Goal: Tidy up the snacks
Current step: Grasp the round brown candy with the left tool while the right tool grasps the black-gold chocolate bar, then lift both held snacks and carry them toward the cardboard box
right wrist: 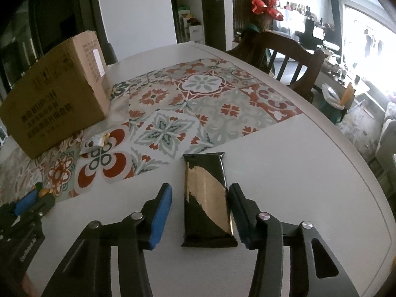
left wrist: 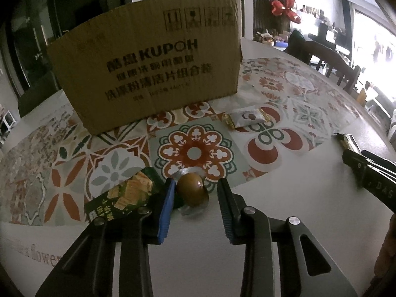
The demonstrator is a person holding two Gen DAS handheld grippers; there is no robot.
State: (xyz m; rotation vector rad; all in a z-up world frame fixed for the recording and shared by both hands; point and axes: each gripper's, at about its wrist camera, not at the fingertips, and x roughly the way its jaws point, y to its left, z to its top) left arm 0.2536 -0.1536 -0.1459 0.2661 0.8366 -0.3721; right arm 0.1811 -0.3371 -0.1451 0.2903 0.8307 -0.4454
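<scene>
Now, line by line:

Left gripper (left wrist: 195, 190): jaws spread wide and low over the table, holding nothing; a brown egg in clear wrap (left wrist: 192, 191) sits between the fingers, close against the blue-padded left finger and apart from the right one.

Green cracker packet (left wrist: 123, 195): flat on the table just left of the left finger, one corner tucked behind it, lying partly on the patterned mat (left wrist: 195, 133).

Silver sachet with gold ends (left wrist: 247, 118): on the mat, further out and to the right, near the box's front corner.

Cardboard box (left wrist: 148, 69): stands upright on the mat at the far side, printed "KUPOH"; from these views its inside cannot be seen.

Right gripper (right wrist: 200, 193): jaws wide apart, gripping nothing; a black and gold snack bar (right wrist: 206, 198) lies lengthwise between the fingers on the bare white table (right wrist: 297, 160), its right edge at or very near the right finger, clear of the left.

Seen from the right wrist: box (right wrist: 57, 104) far left, sachet (right wrist: 95, 144) just in front of it, left gripper (right wrist: 37, 198) at the left edge.

Wooden chair (right wrist: 284, 54): beyond the table's far rim.
</scene>
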